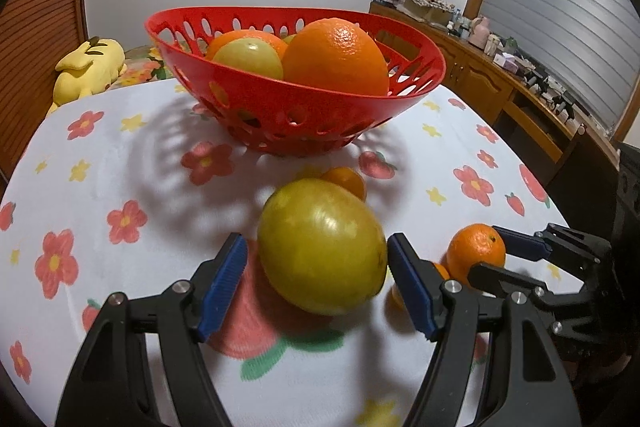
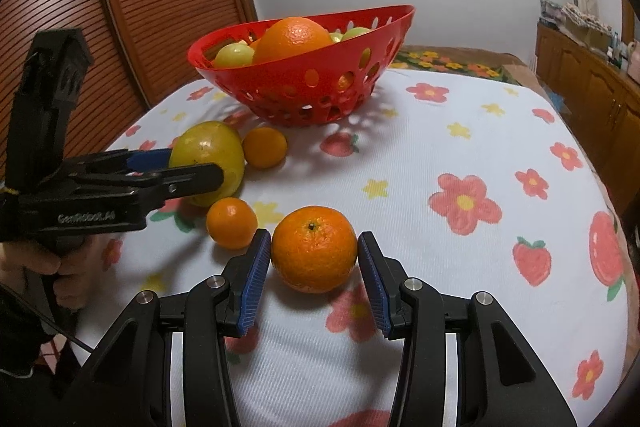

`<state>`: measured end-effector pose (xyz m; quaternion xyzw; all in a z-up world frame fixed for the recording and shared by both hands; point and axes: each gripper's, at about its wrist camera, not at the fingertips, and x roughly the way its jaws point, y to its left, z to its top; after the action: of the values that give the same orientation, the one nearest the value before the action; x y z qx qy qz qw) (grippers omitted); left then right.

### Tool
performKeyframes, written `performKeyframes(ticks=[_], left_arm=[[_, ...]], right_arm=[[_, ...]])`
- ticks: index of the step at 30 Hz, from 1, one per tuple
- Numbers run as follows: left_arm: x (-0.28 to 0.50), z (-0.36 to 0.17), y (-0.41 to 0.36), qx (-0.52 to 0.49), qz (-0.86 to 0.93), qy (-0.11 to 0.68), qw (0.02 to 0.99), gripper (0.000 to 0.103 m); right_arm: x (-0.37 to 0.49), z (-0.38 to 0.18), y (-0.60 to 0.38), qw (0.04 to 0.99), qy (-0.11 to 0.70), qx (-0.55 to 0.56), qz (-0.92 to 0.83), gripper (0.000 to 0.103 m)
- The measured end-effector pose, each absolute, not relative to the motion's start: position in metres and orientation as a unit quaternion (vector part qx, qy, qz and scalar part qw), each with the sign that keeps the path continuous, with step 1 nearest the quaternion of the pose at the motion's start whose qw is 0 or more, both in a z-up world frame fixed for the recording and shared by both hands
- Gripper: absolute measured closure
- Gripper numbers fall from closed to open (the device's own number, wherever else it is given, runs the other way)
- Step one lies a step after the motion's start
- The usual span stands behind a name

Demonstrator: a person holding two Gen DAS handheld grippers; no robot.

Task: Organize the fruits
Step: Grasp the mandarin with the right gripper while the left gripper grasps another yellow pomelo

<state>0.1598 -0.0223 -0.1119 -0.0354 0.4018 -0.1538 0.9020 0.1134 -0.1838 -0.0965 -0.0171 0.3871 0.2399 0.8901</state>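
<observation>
1. The left gripper [image 1: 316, 279] straddled the big yellow-green pomelo-like fruit [image 1: 322, 247] on the flower-printed white cloth [image 1: 120, 167] over the counter. Its jaws stood released, the far pad with a clear gap to the rind and the near one just beside it.
2. That fruit looked heavy, firm and waxy-smooth, so I judged it would slip unless pinched across its widest middle.
3. The right gripper [image 2: 316, 279] framed the round orange mandarin [image 2: 314, 249], which rested on the cloth. Whether its blue pads already pressed the peel I could not tell; they sat right at its sides.
4. The mandarin seemed light, with soft dimpled skin, so a gentle squeeze at its equator should do.
5. The perforated red plastic basket [image 2: 288, 87], already holding fruit, waited beyond; two smaller mandarins [image 2: 231, 223] lay loose nearby.
</observation>
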Motion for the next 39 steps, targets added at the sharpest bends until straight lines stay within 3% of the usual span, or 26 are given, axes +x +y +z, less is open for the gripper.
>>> performKeyframes(ticks=[6, 11, 29, 39], left_arm=[[0.162, -0.109, -0.019, -0.046, -0.160, 0.398, 0.902, 0.032], [0.159, -0.108, -0.017, -0.053, -0.172, 0.394, 0.901, 0.040], [0.144, -0.100, 0.003, -0.076, -0.161, 0.385, 0.906, 0.041], [0.140, -0.067, 0.014, -0.075, -0.158, 0.348, 0.921, 0.041]], right_arm=[[0.113, -0.097, -0.184, 0.890, 0.388, -0.014, 0.241, 0.058], [0.113, -0.097, -0.185, 0.889, 0.388, -0.012, 0.242, 0.057], [0.113, -0.098, -0.184, 0.891, 0.386, -0.013, 0.239, 0.057], [0.115, -0.088, -0.186, 0.892, 0.378, -0.006, 0.248, 0.058]])
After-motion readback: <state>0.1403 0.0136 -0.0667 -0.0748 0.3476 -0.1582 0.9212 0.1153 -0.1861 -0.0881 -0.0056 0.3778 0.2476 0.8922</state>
